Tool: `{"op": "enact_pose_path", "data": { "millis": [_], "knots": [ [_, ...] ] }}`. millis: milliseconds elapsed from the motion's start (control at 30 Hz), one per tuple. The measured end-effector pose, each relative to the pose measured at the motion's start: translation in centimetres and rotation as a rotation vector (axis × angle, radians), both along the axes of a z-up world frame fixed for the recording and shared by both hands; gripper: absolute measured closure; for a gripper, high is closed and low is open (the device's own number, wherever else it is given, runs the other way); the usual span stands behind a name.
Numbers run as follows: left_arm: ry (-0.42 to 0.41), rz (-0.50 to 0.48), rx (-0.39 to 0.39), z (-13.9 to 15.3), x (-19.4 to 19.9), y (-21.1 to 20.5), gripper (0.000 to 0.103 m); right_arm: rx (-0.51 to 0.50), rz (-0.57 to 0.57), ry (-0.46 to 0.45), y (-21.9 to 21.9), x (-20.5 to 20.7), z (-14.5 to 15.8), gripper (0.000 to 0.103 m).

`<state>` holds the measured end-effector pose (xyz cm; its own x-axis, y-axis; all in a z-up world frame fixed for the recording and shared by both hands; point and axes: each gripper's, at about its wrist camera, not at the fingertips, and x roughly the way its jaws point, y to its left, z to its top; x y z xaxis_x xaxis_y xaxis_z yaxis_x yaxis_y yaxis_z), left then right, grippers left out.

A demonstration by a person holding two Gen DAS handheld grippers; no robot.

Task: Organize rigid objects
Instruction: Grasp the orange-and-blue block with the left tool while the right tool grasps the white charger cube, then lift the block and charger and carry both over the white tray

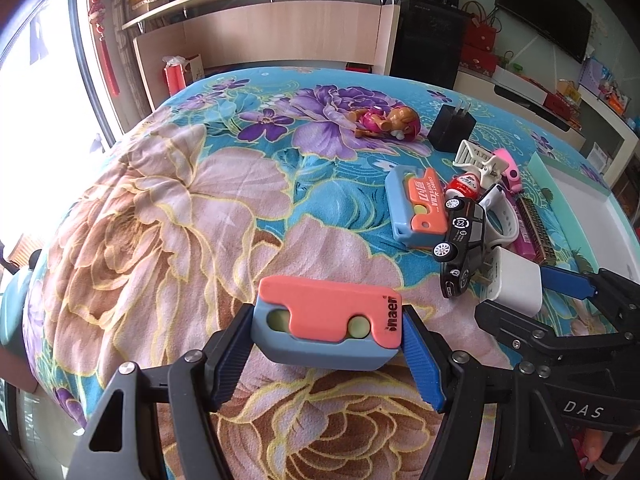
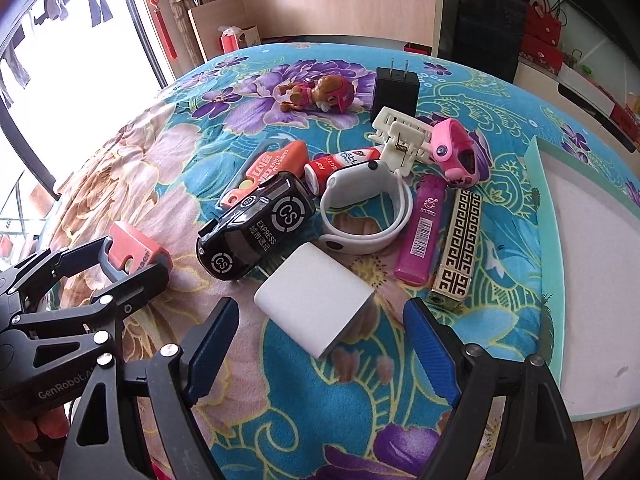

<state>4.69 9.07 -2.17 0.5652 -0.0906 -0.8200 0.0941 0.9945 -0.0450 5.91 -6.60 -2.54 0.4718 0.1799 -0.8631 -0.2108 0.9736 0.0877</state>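
My left gripper [image 1: 326,344] is shut on a coral and blue toy knife block [image 1: 328,322], held just above the flowered bedspread; it also shows in the right wrist view [image 2: 134,254]. My right gripper [image 2: 320,332] is open around a white charger cube [image 2: 316,300], pads a little apart from its sides. The cube shows in the left wrist view [image 1: 516,282]. A pile lies beyond: black toy car [image 2: 256,228], white watch band [image 2: 368,208], magenta lighter [image 2: 422,236], patterned lighter [image 2: 458,244], a second coral knife toy [image 1: 418,212], white clip [image 2: 402,136], pink toy [image 2: 458,152].
A white tray with a mint rim [image 2: 548,264] lies on the right of the bed. A black plug adapter [image 2: 396,88] and a puppy figure [image 2: 316,94] lie farther back. A wooden headboard shelf [image 1: 280,32] stands behind the bed.
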Motion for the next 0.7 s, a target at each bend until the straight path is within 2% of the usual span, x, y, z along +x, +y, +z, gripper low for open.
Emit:
{"op": "enact_pose_path", "data": {
  "millis": [133,467,700],
  "knots": [
    [-0.002,0.002,0.004,0.1,-0.1,-0.01,0.029,0.009,-0.002,-0.008,-0.06,0.04,-0.05,0.027],
    [0.003,0.011,0.014,0.25,-0.2,-0.31,0.029,0.042,-0.008,-0.023,-0.36,-0.08,0.0,0.04],
    [-0.009,0.02,0.027,0.9,-0.24,-0.58,0.029,0.083,-0.017,-0.028,-0.84,-0.39,0.13,0.042]
  ]
}}
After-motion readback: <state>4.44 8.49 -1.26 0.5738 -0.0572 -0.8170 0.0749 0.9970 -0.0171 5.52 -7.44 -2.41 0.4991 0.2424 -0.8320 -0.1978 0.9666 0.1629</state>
